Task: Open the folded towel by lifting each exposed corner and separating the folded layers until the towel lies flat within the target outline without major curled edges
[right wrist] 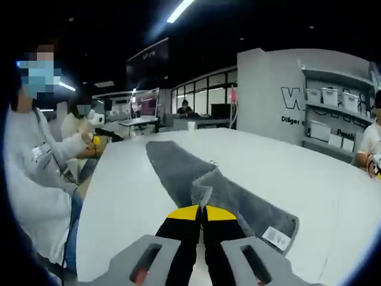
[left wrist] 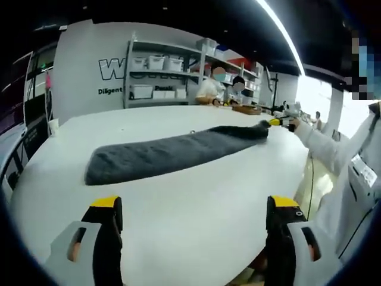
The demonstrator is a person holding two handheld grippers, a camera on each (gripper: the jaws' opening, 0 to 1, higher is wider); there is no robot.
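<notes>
Meanwhile, the left gripper [left wrist: 193, 221] is hovering with fingers spread wide and empty over the near worktop [left wrist: 196, 196], where the folded grey towel [left wrist: 172, 154] is lying lengthwise. Rightward, the right gripper [right wrist: 201, 210] is pinching a raised towel corner; soft, limp cloth, best taken at corners.

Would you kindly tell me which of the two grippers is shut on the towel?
The right gripper: its jaws are pinched together on a raised fold of the dark grey towel. The left gripper is open, short of it.
</notes>
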